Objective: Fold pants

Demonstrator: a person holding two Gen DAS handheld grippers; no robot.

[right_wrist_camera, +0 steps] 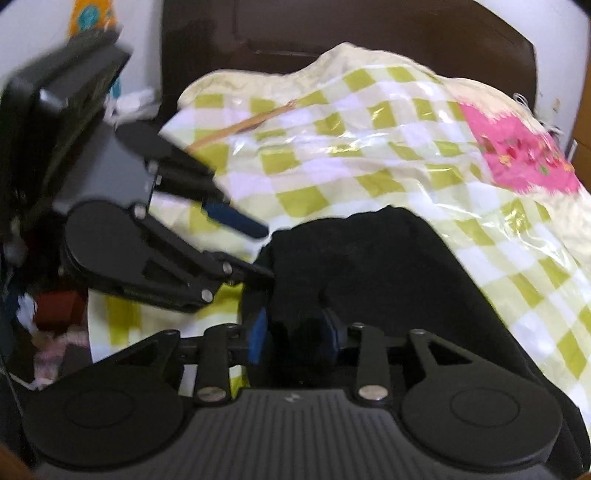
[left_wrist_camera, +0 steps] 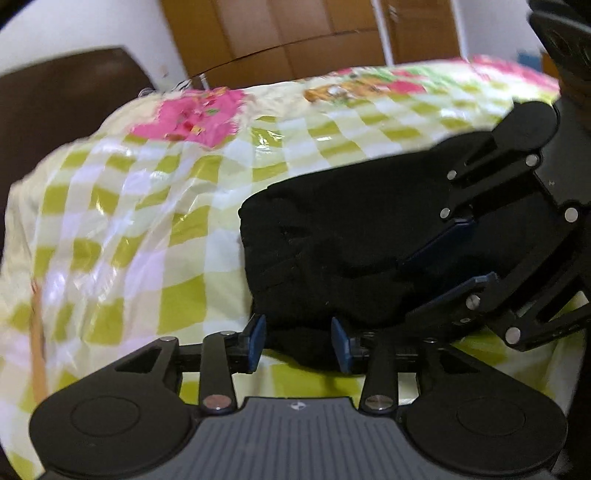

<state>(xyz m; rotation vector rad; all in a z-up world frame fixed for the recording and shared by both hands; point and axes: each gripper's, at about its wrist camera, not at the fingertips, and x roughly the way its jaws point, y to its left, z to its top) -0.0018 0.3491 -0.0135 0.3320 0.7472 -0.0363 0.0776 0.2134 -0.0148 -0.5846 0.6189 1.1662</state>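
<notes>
Black pants (left_wrist_camera: 332, 229) lie bunched in a folded heap on a green-and-white checked bed cover (left_wrist_camera: 147, 221). My left gripper (left_wrist_camera: 299, 338) stands at the heap's near edge with its blue pads apart; black cloth sits between them, but the pads do not press it. My right gripper (left_wrist_camera: 406, 288) reaches in from the right over the pants, jaws apart. In the right wrist view the pants (right_wrist_camera: 388, 266) fill the centre, and the right gripper (right_wrist_camera: 295, 334) has cloth loosely between its parted pads. The left gripper (right_wrist_camera: 267, 253) is open at the heap's left edge.
A dark brown headboard (right_wrist_camera: 369, 26) stands behind the checked cover (right_wrist_camera: 332, 147), which has a pink flowered patch (right_wrist_camera: 517, 155). A wooden wardrobe (left_wrist_camera: 295, 33) is beyond the bed. Mixed clutter (right_wrist_camera: 55, 306) lies off the bed's left side. A thin tan strip (right_wrist_camera: 240, 125) crosses the cover.
</notes>
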